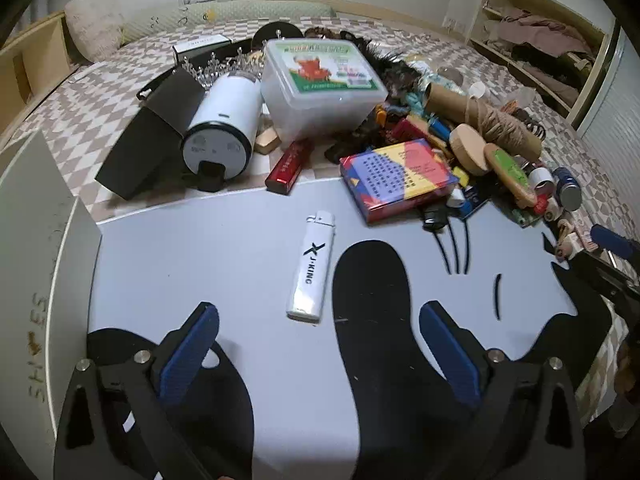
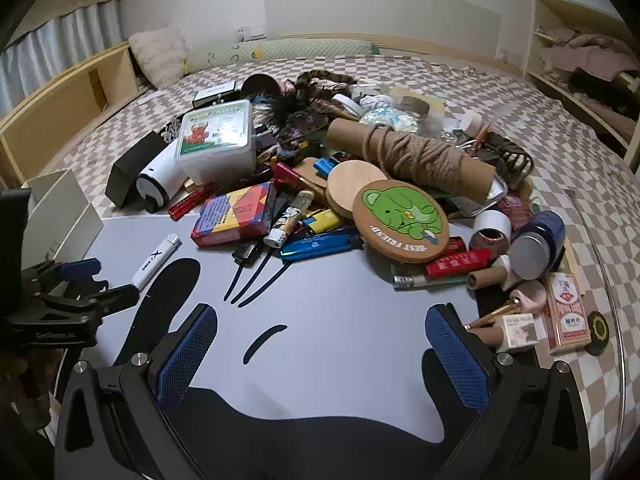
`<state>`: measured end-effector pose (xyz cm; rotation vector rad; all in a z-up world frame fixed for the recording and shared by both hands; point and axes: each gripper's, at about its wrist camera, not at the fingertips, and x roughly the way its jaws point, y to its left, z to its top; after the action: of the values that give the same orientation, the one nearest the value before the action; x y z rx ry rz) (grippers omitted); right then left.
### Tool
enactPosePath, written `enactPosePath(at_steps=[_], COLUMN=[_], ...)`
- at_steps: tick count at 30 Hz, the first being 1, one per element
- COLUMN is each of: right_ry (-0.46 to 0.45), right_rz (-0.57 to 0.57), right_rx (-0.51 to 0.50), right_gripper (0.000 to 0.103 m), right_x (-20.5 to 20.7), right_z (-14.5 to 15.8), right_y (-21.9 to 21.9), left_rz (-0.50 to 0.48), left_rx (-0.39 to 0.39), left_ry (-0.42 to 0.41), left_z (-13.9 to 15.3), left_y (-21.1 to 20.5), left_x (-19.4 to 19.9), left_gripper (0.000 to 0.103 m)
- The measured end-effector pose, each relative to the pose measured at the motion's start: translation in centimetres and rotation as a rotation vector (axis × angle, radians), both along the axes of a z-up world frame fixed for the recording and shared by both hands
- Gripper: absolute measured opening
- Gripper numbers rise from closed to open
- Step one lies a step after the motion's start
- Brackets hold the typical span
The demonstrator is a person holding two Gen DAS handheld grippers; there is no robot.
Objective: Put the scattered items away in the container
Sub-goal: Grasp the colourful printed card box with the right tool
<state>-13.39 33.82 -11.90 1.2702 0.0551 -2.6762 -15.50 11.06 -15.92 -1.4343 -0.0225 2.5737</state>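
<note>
A white lighter [image 1: 310, 266] lies alone on the grey-blue mat [image 1: 224, 248], just ahead of my open, empty left gripper [image 1: 320, 344]. It also shows in the right wrist view [image 2: 157, 255], left of my open, empty right gripper [image 2: 322, 344]. A heap of scattered items lies beyond: a colourful card box [image 1: 398, 174], a red lighter [image 1: 289, 165], a white cylinder [image 1: 224, 128], a clear plastic box [image 1: 320, 80], a twine roll [image 2: 416, 160] and a green bear coaster [image 2: 402, 216]. A white container wall [image 1: 36, 216] stands at the left.
Everything rests on a bed with a checked cover [image 2: 540, 128]. Small bottles and a card pack [image 2: 566, 308] lie at the right of the mat. The left gripper's body [image 2: 60, 300] shows at the left in the right wrist view. Open shelves [image 1: 540, 48] stand far right.
</note>
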Motion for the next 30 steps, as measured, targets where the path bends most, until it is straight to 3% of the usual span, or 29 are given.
enactPosePath(at_steps=[8,19,22,29,30], right_ry=[0.011,-0.001,-0.009,-0.036,-0.043], right_rz=[0.048,0.051,0.064,0.111,0.115], right_rx=[0.050,0.115,0.097,0.120,0.132], right_gripper=[0.103,0.103,0.093,0.089,0.084], right_x=[-3.1,-11.7,-13.6,-15.5,-15.5], right_z=[-0.6,-1.5,-1.9,-3.7,-4.1], right_y=[-1.8,-6.5,-8.3,-11.4,-11.6], left_rz=[0.013,0.020,0.025,0.027,0.025], left_rx=[-0.048,-0.074,-0.060,-0.047,-0.045], left_ry=[-0.013,0.025,0.032,0.041,0.042], left_z=[-2.0,-2.6,-2.7,-2.9,-2.9], left_y=[-0.6,-0.9,-1.2,-1.2,-1.1], left_x=[-1.2,-1.1,-1.0,-1.0,-1.0], left_gripper=[0.090,0.090,0.091,0.094,0.095])
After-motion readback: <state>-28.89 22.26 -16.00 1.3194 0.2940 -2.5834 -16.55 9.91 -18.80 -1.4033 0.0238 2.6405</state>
